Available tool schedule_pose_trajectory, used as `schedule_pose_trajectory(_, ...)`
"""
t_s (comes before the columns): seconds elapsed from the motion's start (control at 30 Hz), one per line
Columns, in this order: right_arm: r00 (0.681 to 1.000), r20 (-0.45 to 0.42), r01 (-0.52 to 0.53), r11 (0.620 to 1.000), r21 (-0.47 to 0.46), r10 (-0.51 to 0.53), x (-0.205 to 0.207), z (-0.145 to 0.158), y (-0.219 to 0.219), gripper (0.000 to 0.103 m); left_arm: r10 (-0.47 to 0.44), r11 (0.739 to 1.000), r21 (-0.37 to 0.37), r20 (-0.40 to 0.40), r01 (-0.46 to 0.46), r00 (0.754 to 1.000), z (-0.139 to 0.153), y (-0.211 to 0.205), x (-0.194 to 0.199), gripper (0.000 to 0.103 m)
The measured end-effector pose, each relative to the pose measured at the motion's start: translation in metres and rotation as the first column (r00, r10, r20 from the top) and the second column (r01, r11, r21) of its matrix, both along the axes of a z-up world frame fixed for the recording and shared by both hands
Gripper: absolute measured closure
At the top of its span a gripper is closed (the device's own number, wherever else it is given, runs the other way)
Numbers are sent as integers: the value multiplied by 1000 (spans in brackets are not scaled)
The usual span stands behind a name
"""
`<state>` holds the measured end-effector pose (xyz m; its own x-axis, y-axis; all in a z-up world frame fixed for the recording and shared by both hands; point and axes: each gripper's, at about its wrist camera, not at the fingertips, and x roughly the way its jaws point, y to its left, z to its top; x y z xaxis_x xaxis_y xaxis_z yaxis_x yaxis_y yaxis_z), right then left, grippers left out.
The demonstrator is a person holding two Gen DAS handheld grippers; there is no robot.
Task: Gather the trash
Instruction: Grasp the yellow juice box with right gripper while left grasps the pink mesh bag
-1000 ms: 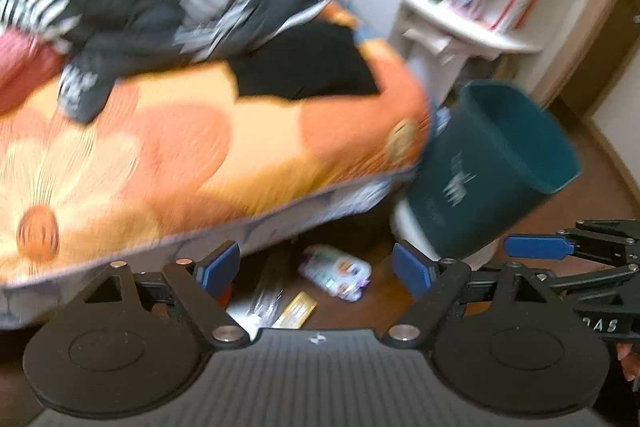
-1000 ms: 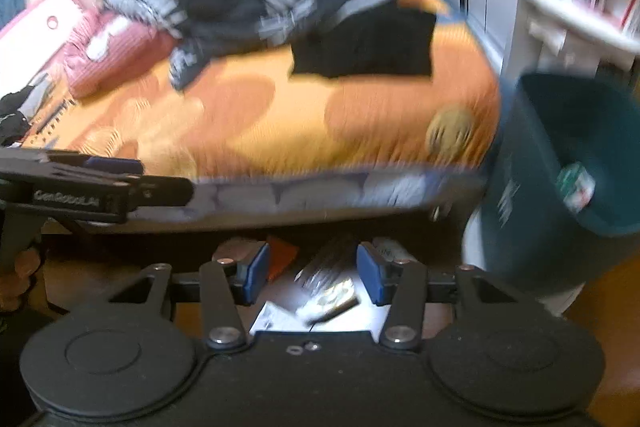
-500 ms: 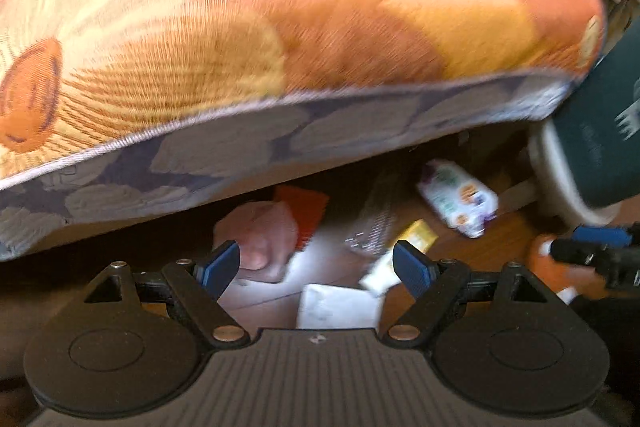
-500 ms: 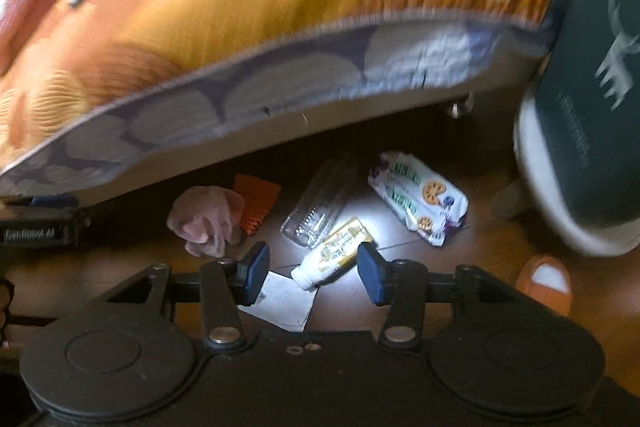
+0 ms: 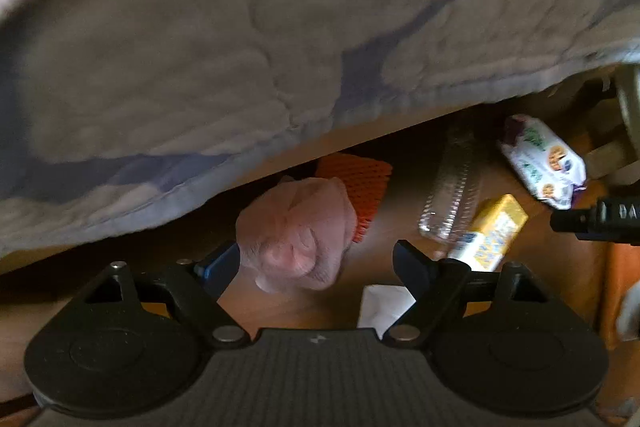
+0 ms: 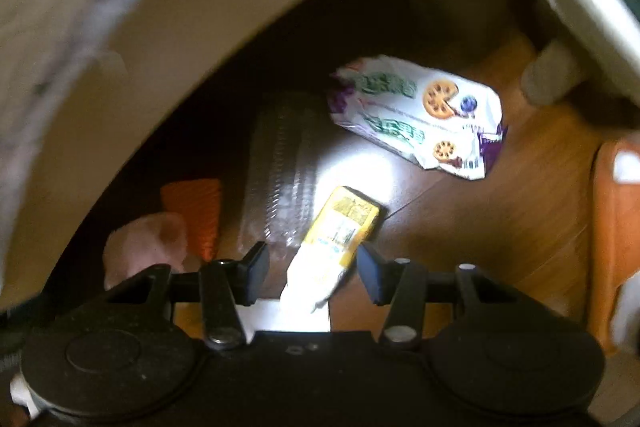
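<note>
Wooden floor by the quilted bed edge. Left gripper: jaws wide, empty, either side of a crumpled pink wad. Right gripper: jaws apart, empty, straddling a flattened yellow carton. Ribbed clear bottle left of it; glossy biscuit wrapper farther right.

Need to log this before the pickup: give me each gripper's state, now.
Left gripper: open, holding nothing; pink crumpled wad sits between its fingers.
Right gripper: open, holding nothing; yellow packet lies between its fingers.
</note>
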<state>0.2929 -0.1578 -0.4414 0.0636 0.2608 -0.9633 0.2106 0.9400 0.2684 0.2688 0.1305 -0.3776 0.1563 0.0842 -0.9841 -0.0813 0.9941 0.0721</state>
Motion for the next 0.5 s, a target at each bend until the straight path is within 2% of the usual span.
schedule_pose_trajectory(0.07,999,-14,36,999,-10,-36,4,-15,1,55,1,1000,14,8,-1,1000,-11,2,3,19)
schedule_pose_trajectory(0.23,997,-65,36,999,-31,-38,11,-49,13,55,8,1000,19,8,-8,1000,-43,8,11,19)
schedule_pose_trajectory(0.5,993,-106,43,996,-82,-52,18,-79,23,52,-8,999,43,-31,9,1000,-89,7,14,19)
